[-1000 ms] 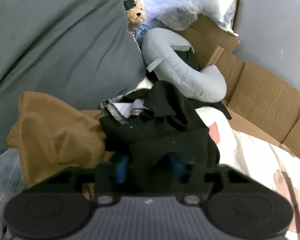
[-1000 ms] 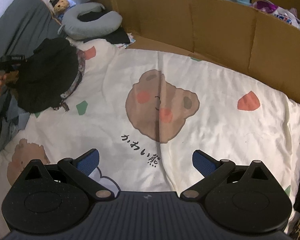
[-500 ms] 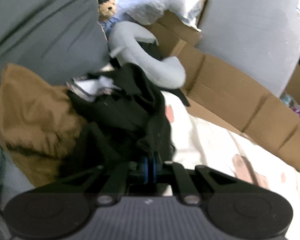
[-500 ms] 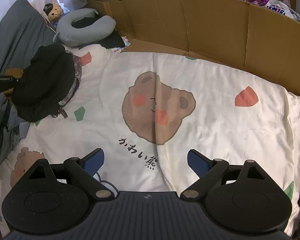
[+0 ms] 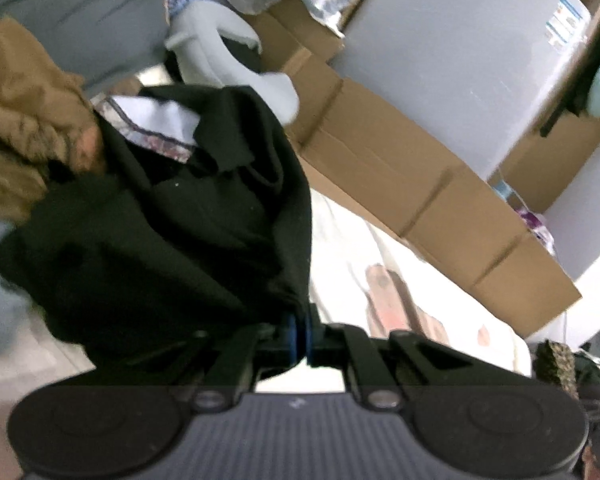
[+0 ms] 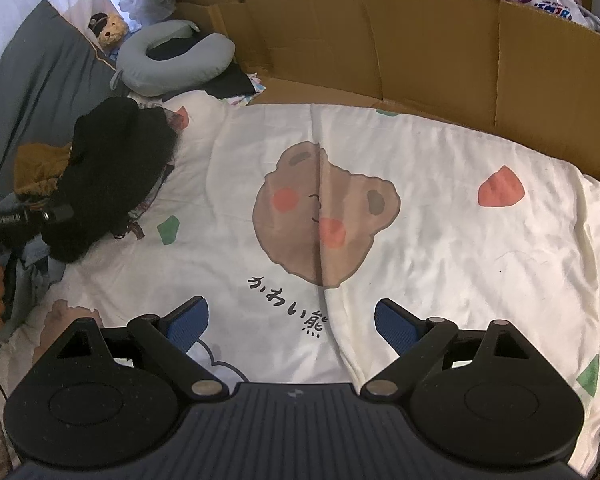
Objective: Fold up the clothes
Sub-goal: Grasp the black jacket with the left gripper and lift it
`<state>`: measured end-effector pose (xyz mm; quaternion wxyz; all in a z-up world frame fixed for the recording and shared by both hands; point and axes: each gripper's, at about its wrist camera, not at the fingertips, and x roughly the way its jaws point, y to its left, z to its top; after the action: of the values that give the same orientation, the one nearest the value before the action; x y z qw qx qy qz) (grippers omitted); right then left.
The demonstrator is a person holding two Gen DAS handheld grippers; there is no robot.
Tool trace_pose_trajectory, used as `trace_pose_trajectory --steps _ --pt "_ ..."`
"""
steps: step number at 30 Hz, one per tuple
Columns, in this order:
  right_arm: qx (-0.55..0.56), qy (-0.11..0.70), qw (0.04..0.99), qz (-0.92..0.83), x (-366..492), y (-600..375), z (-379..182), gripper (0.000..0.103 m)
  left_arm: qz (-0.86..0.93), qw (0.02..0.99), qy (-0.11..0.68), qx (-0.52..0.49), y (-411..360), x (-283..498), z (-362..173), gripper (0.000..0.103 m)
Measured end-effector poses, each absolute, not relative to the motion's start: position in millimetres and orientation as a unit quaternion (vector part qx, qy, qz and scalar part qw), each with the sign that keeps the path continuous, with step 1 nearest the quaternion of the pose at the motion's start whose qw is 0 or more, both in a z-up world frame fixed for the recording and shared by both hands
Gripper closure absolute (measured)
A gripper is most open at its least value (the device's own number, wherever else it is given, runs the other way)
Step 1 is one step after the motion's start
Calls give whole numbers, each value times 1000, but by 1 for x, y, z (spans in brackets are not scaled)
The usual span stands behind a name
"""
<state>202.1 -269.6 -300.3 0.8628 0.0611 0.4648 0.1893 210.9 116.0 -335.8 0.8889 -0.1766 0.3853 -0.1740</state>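
Right claw [image 6: 291,322]: nearest item, low over the near edge of the bed; blue pads spread wide, nothing between them.

Left claw [image 5: 299,334]: pads pressed together on a pinch of the black garment's hem.

Black garment [image 5: 188,216]: bunched, unfolded, at the left side of the bed on a heap with a brown garment [image 6: 40,168] and a pale patterned piece. Judged soft, light and limp; it will sag from one pinch. A second hold on a hem, shoulder or collar edge should let it be spread flat.

Bed cover [image 6: 440,240]: cream, bear print; Japanese script below the bear, seemingly "かわい熊".

Far: grey neck pillow [image 6: 172,56], teddy bear [image 6: 110,29], cardboard wall [image 6: 420,40]. A printed bag at the far right and a sticker on a grey panel carry lettering too small to read.
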Motion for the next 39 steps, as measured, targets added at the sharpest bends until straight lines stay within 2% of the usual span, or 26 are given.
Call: trace_pose_trajectory --steps 6,11,14,17,18,19,27,33,36,37,38,39 --pt "67 470 860 188 201 -270 -303 10 -212 864 423 -174 81 192 -365 99" --pt "69 475 857 187 198 -271 -308 10 -217 849 464 -130 62 185 -378 96" --pt "72 479 855 186 197 -273 -312 10 -220 855 455 -113 58 185 -365 88" --pt "74 482 853 185 196 -275 -314 10 -219 872 424 -104 54 186 -347 65" --pt "74 482 853 185 196 -275 -314 10 -217 877 416 -101 53 188 -343 52" --pt "74 483 853 185 196 -276 -314 10 -212 881 411 -100 51 190 -342 47" --pt "77 487 851 182 196 -276 -316 10 -187 907 367 -86 53 206 -337 33" --pt "80 483 852 184 196 -274 -316 10 -187 908 371 -58 46 244 -349 30" --pt "82 483 852 183 196 -277 -317 10 -185 907 372 -64 47 256 -357 33" --pt "84 484 852 182 196 -278 -317 10 -186 907 372 -64 47 258 -358 45" --pt "86 485 851 180 197 -279 -318 10 -186 907 373 -58 45 259 -359 61" --pt "88 486 851 178 197 -280 -318 10 -182 906 378 -50 43 260 -360 100"
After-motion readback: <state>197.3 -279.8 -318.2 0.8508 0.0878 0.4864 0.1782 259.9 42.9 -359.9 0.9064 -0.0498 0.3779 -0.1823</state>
